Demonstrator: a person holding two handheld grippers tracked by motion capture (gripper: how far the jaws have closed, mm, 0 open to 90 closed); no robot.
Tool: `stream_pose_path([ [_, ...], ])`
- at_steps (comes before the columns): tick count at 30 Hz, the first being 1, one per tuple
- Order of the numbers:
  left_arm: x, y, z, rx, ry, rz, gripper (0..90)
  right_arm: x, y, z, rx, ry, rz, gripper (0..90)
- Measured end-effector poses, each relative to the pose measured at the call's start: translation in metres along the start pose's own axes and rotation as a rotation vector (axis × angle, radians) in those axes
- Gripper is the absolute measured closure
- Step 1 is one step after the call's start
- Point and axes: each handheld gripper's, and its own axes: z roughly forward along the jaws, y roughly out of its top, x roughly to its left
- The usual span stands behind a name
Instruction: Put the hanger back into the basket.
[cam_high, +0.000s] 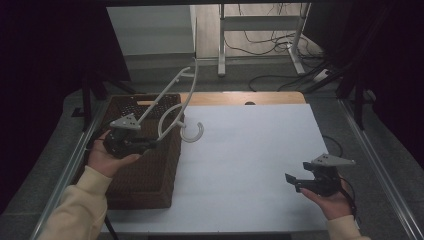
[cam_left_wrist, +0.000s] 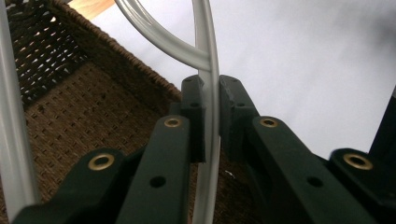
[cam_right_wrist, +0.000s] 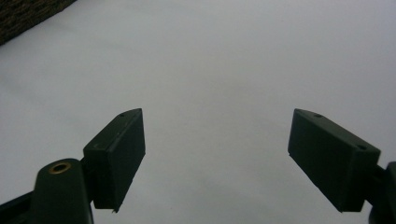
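Glossy white plastic hanger; rough brown woven basket; matt white tabletop

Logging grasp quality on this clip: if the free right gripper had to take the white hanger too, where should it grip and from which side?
Probably the hook, approached from the person's right over the white table. The left gripper is shut on the hanger at a thin bar above the woven basket; the hook hangs past the basket's edge, facing the open right gripper.

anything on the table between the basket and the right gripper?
Nothing: in the high view, only bare white table top separates the wicker basket from the open right gripper.
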Motion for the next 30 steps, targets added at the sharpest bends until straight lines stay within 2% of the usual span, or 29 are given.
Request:
stream_pose_path([
  [13,0.013,-0.012,0.002,0.031,0.028,-0.020,81.8,0.000,0.000,0.000,0.002,-0.002,0.000,18.9],
  [18,0.015,-0.016,0.001,0.034,0.028,-0.027,81.8,0.000,0.000,0.000,0.002,-0.002,0.000,18.9],
  [25,0.023,-0.029,0.006,0.064,0.029,-0.050,81.8,0.001,0.000,0.001,0.004,0.000,0.000,18.8],
  [30,0.026,-0.032,0.008,0.071,0.026,-0.059,81.8,0.001,0.000,0.001,0.004,0.001,0.001,18.8],
])
